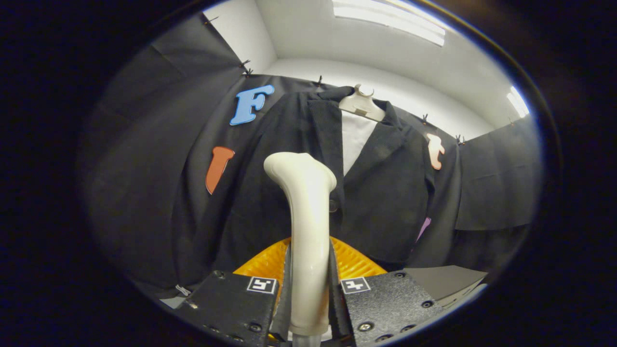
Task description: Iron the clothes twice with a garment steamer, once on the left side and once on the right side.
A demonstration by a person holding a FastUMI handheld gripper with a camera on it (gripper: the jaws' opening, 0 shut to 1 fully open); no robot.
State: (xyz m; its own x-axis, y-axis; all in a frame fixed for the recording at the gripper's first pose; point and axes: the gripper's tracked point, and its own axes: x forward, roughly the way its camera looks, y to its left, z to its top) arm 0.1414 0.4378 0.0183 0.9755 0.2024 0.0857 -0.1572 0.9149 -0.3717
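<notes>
Up top, a white ceiling (pixel 308 33) with a bright light panel (pixel 388 19) at the upper right, and white wall running down behind the black cloth (pixel 144 159) that wraps the booth on both sides. Centre frame, a dark jacket (pixel 385 193) hangs on a pale hanger (pixel 361 103), its lapels open over a white shirt (pixel 354 140), one button (pixel 332 206) showing just beside the steamer. At the lower right, a grey surface (pixel 448 282) peeks out below the jacket's hem. Now the gripper (pixel 308 299), bottom centre: its two black fingers (pixel 385 299) stand either side of the cream steamer (pixel 306 231) handle, narrowly apart and both pressed against it, so it is clamped firmly. The steamer rises straight up from between them and bends at its head towards the upper left, sitting in front of the jacket's left panel near the middle of the chest; whether the head touches the cloth, cannot tell. Behind the handle, just beyond the fingers, an orange ribbed piece (pixel 262 265) fans out to both sides.
</notes>
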